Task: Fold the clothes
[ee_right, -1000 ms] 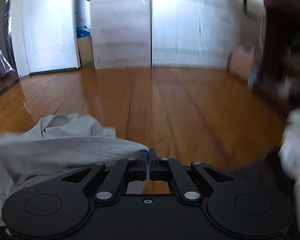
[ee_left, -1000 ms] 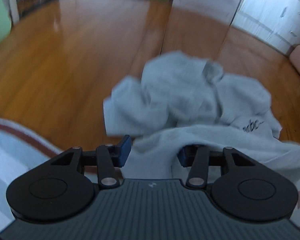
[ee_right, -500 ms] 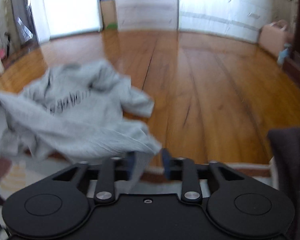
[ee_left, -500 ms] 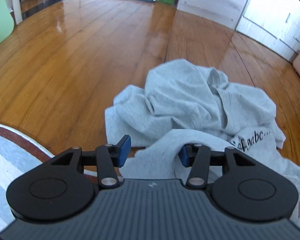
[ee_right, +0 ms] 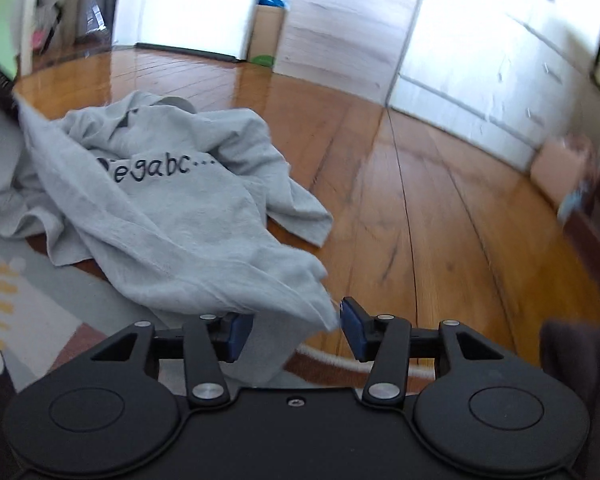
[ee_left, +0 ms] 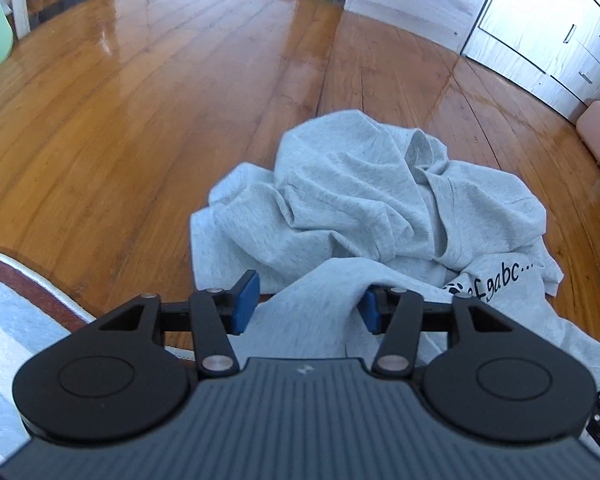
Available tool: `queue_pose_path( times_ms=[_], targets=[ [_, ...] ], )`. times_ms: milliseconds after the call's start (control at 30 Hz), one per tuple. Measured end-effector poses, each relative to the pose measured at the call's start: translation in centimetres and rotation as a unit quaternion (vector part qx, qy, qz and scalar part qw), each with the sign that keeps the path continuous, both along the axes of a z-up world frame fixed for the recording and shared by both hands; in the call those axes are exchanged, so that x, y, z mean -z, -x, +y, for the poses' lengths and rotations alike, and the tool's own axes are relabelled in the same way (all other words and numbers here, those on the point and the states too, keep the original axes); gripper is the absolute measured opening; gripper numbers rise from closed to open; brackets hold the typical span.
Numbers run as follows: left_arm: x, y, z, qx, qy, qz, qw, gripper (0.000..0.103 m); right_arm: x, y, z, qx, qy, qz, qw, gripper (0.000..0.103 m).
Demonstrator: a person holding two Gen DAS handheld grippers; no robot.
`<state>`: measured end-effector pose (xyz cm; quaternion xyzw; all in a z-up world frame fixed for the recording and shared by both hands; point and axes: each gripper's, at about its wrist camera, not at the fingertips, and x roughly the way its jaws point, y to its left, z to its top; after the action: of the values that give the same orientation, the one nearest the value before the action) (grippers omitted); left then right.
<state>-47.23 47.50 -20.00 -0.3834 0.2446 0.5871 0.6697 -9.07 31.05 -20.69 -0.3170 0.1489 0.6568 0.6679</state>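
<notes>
A light grey sweatshirt (ee_left: 360,200) with black "gabc..." lettering lies crumpled on the wood floor, its near part reaching over the rug's edge. My left gripper (ee_left: 308,304) hovers at its near edge. The jaws are opening, and a fold of the cloth runs between the blue pads and drapes over the right one without being pinched. In the right wrist view the same sweatshirt (ee_right: 172,216) spreads to the left. My right gripper (ee_right: 295,314) has its jaws opening too. A loose corner of the hem hangs between the pads, resting on the left one.
A patterned rug (ee_right: 40,312) with a brown and white border (ee_left: 40,280) lies under both grippers. White cabinets (ee_left: 540,32) line the far wall, with a pink box (ee_left: 598,128) at their foot. A dark garment (ee_right: 572,352) sits at the right. Bare wood floor (ee_left: 140,120) stretches beyond.
My right gripper, which was shut on the sweatshirt's edge, has parted its jaws, sunk and rolled. The lifted cloth has dropped onto the floor. My left jaws have widened slightly.
</notes>
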Motion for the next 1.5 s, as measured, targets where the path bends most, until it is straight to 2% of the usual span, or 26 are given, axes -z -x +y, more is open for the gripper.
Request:
queue_pose_path(
  times_ms=[67, 100, 133, 167, 233, 267, 300, 333, 367, 400, 433, 533, 600, 667, 733, 833, 933, 1000, 1067, 1167, 1233, 1267, 1333, 1367, 1433, 1500],
  targets=[
    [0.4, 0.1, 0.7, 0.001, 0.001, -0.009, 1.0000, 0.053, -0.3, 0.3, 0.8, -0.003, -0.006, 0.002, 1.000, 0.049],
    [0.6, 0.2, 1.0, 0.002, 0.001, -0.014, 0.9999, 0.053, -0.6, 0.4, 1.2, -0.004, -0.007, 0.002, 1.000, 0.036],
    [0.7, 0.2, 1.3, 0.004, -0.005, -0.016, 0.9998, 0.053, -0.8, 0.6, 1.6, -0.005, -0.007, 0.002, 1.000, 0.007],
    [0.6, 0.1, 1.4, 0.006, -0.020, -0.023, 0.9995, 0.053, -1.4, 0.5, 2.2, 0.012, -0.010, -0.004, 1.000, 0.002],
    [-0.3, 0.0, 1.1, 0.016, -0.071, -0.050, 0.9961, 0.054, -4.0, -0.7, 2.9, 0.086, -0.045, 0.020, 0.995, 0.002],
    [-0.8, -0.2, 0.9, 0.022, -0.096, -0.062, 0.9933, 0.056, -5.6, -2.2, 3.1, 0.139, -0.060, 0.064, 0.986, 0.002],
    [-1.3, -0.3, 0.6, 0.027, -0.120, -0.074, 0.9896, 0.061, -6.7, -4.3, 3.1, 0.187, -0.068, 0.128, 0.972, 0.002],
    [-1.8, -0.5, 0.4, 0.033, -0.145, -0.086, 0.9852, 0.066, -7.6, -6.5, 3.0, 0.233, -0.075, 0.193, 0.950, 0.002],
    [-1.9, -1.1, 0.3, 0.041, -0.148, -0.076, 0.9852, 0.077, -7.8, -8.4, 2.9, 0.273, -0.078, 0.235, 0.929, 0.002],
    [-2.0, -1.6, 0.2, 0.049, -0.151, -0.065, 0.9851, 0.083, -7.4, -9.5, 3.0, 0.304, -0.070, 0.234, 0.921, 0.002],
    [-1.7, -2.3, 0.3, 0.057, -0.145, -0.046, 0.9867, 0.084, -6.8, -10.4, 3.2, 0.333, -0.060, 0.225, 0.914, 0.002],
    [-0.2, -4.3, 1.1, 0.066, -0.091, 0.047, 0.9926, 0.084, -3.8, -11.4, 2.6, 0.389, -0.023, 0.211, 0.896, 0.002],
    [0.6, -5.1, 1.4, 0.062, -0.073, 0.103, 0.9901, 0.084, -2.1, -12.0, 1.8, 0.407, -0.004, 0.223, 0.886, 0.002],
    [0.2, -5.2, 1.1, 0.064, -0.088, 0.111, 0.9878, 0.084, -0.8, -12.5, 1.3, 0.413, 0.014, 0.233, 0.881, 0.003],
    [-1.0, -4.6, 0.9, 0.060, -0.113, 0.085, 0.9881, 0.084, -0.5, -12.4, 1.2, 0.410, 0.018, 0.235, 0.881, 0.003],
    [-2.6, -2.7, 0.5, 0.048, -0.147, 0.002, 0.9879, 0.083, -0.6, -11.9, 1.1, 0.404, 0.015, 0.224, 0.887, 0.003],
    [-2.9, -1.4, 0.5, 0.028, -0.142, -0.046, 0.9885, 0.082, -0.6, -11.6, 1.2, 0.395, 0.018, 0.218, 0.892, 0.003],
    [-2.4, -1.5, 0.8, 0.017, -0.095, -0.027, 0.9949, 0.082, -0.6, -11.3, 1.0, 0.387, 0.019, 0.214, 0.897, 0.003],
    [-1.3, -2.2, 0.8, 0.018, -0.038, 0.030, 0.9986, 0.082, -0.6, -10.8, 1.0, 0.378, 0.020, 0.209, 0.902, 0.003],
    [0.9, -2.2, -0.2, -0.010, 0.030, 0.101, 0.9944, 0.082, -1.2, -10.2, 0.7, 0.367, 0.020, 0.220, 0.904, 0.003],
    [0.5, -0.2, -1.5, -0.090, 0.031, 0.070, 0.9930, 0.082, -1.8, -9.9, 0.7, 0.361, 0.014, 0.226, 0.905, 0.003],
    [-0.3, 1.1, -2.4, -0.115, 0.024, 0.029, 0.9927, 0.082, -2.2, -9.7, 0.7, 0.358, 0.009, 0.224, 0.907, 0.003],
    [-1.9, 2.2, -4.6, -0.124, -0.009, -0.055, 0.9907, 0.082, -2.7, -9.5, 0.7, 0.354, 0.001, 0.217, 0.909, 0.003],
    [-2.4, 2.1, -5.7, -0.113, -0.024, -0.078, 0.9903, 0.081, -3.0, -9.4, 0.7, 0.353, -0.003, 0.214, 0.911, 0.003],
    [-2.4, 1.0, -7.2, -0.081, -0.035, -0.090, 0.9920, 0.078, -3.2, -9.4, 0.6, 0.353, -0.004, 0.217, 0.910, 0.003],
    [-1.6, -0.2, -7.9, -0.068, -0.022, -0.080, 0.9942, 0.067, -3.2, -9.3, 0.5, 0.348, -0.002, 0.222, 0.911, 0.003]
  ],
)
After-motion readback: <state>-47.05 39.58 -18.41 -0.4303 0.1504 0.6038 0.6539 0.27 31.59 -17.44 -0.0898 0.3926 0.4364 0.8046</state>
